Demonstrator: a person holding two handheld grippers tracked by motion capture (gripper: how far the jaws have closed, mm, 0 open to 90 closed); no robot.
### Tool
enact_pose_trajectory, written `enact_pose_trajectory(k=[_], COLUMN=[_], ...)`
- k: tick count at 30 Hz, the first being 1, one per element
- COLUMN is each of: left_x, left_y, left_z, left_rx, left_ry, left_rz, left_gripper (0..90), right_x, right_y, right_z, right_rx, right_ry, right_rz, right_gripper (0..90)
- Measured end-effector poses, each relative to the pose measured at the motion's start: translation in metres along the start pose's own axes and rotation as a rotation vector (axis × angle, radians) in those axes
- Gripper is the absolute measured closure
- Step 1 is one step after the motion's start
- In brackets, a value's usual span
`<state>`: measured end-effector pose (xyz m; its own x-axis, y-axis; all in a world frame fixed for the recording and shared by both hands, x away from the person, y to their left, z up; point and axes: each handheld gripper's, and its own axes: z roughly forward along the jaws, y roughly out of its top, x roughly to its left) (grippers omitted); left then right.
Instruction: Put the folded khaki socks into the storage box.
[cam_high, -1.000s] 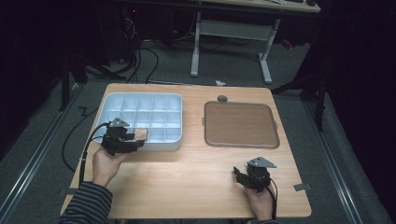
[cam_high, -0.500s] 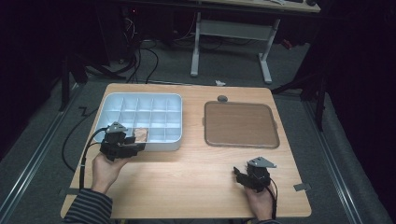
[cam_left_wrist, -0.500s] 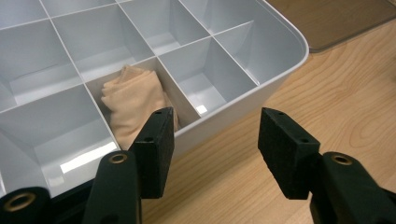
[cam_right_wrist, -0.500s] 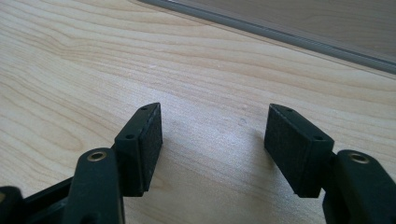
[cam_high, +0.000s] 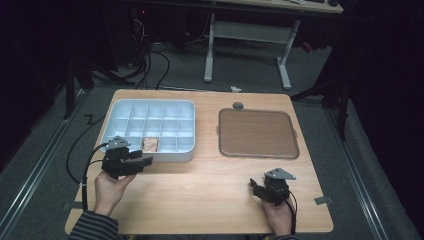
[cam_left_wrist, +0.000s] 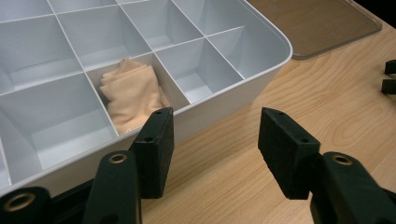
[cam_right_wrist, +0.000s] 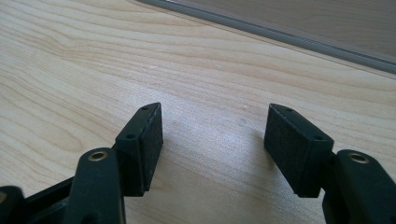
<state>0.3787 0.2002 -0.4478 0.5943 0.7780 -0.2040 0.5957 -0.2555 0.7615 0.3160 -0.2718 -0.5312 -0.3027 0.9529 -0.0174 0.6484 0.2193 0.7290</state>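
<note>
brown lid (cam_high: 257, 133) beside small grey knob (cam_high: 238, 105)

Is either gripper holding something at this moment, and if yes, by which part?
Nothing is held. The left gripper is open with empty jaws beside the organizer tray; the folded cloth lies in a compartment. The right gripper is open over the table.

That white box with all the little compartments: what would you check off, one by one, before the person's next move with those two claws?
1. Folded cloth lies fully inside one compartment of the white box: ok.
2. Left gripper open with nothing between its jaws: ok.
3. Left gripper clear of the box wall: ok, just outside the near wall.
4. Right gripper open and empty above bare table: ok.
5. Brown lid lies flat beside the box, unobstructed: ok.
6. More items left to sort: cannot tell.
</note>
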Motion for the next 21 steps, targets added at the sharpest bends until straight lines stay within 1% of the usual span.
enact_pose_trajectory(k=[5, 8, 13, 16, 21], left_x=[-0.001, -0.002, -0.006, -0.008, -0.011], left_y=[-0.004, -0.006, -0.010, -0.012, -0.015], left_z=[-0.001, -0.005, -0.006, -0.006, -0.004], left_rx=[0.008, -0.006, -0.006, -0.017, -0.028], left_ry=[-0.006, -0.010, -0.019, -0.020, -0.039], left_rz=[-0.003, -0.007, -0.006, -0.007, -0.019], left_gripper=[46.3, 46.2, 46.2, 46.1, 46.2], right_x=[0.000, 0.000, 0.000, 0.000, 0.000], right_y=[0.000, 0.000, 0.000, 0.000, 0.000], right_z=[0.000, 0.000, 0.000, 0.000, 0.000], right_rx=[0.000, 0.000, 0.000, 0.000, -0.001], right_ry=[0.000, 0.000, 0.001, 0.001, 0.001], right_rz=[0.000, -0.001, 0.000, 0.000, 0.000], right_gripper=[37.6, 37.8, 37.8, 37.8, 37.8])
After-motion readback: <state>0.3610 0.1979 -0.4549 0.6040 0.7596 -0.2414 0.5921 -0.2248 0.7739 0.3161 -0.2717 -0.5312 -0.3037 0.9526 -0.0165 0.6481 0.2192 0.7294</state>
